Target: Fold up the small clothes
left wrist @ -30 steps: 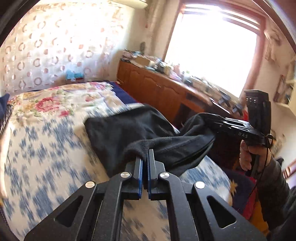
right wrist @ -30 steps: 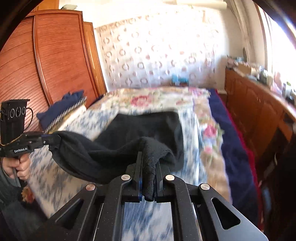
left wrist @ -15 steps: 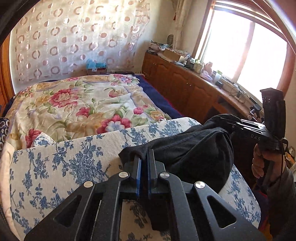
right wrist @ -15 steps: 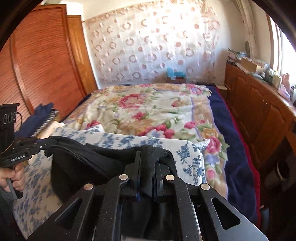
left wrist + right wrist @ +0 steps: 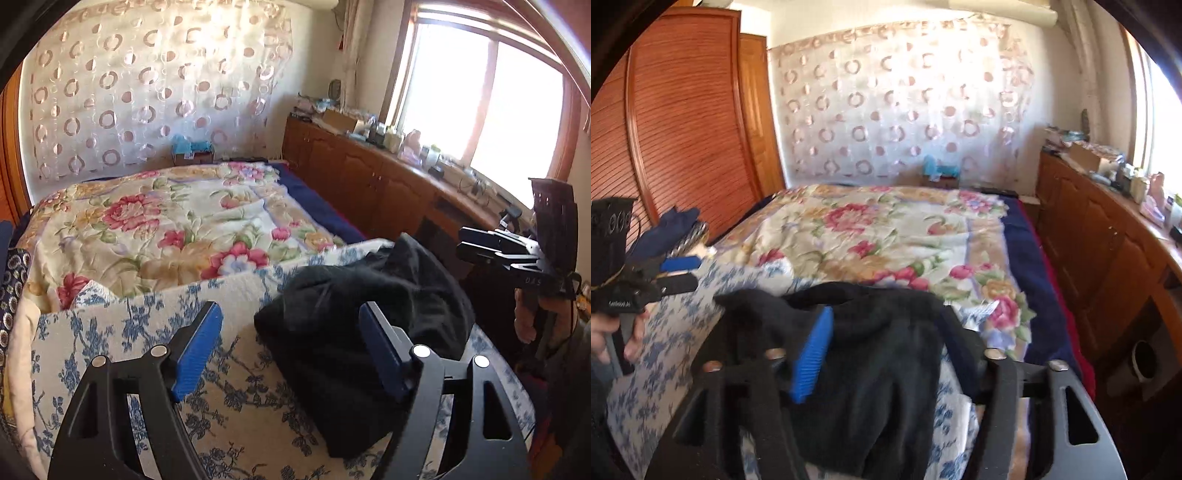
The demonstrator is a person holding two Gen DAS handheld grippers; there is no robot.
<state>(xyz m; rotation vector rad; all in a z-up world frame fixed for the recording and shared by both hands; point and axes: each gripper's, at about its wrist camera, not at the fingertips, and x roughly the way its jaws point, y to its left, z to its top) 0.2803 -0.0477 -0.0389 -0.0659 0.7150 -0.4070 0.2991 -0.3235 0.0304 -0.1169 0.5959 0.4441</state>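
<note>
A black fleece garment [image 5: 365, 325] lies bunched in a folded heap on the blue-and-white floral cloth [image 5: 122, 332] at the near end of the bed. It also shows in the right wrist view [image 5: 871, 354]. My left gripper [image 5: 291, 321] is open and empty, its blue pads either side of the garment's left edge. My right gripper [image 5: 886, 325] is open just above the garment, which lies between its fingers. The right gripper also shows in the left wrist view [image 5: 476, 243], and the left gripper in the right wrist view [image 5: 679, 273], both open.
A flowered quilt [image 5: 166, 221] covers the far bed, with a navy blanket edge [image 5: 1027, 266] on the right. A wooden cabinet [image 5: 369, 177] with clutter runs under the window. A wooden wardrobe [image 5: 683, 122] and dark folded clothes [image 5: 672, 229] are at left.
Both grippers have opened and let go of the black garment. It has dropped into a folded heap on the blue-and-white cloth, and both grippers have drawn back a little.
</note>
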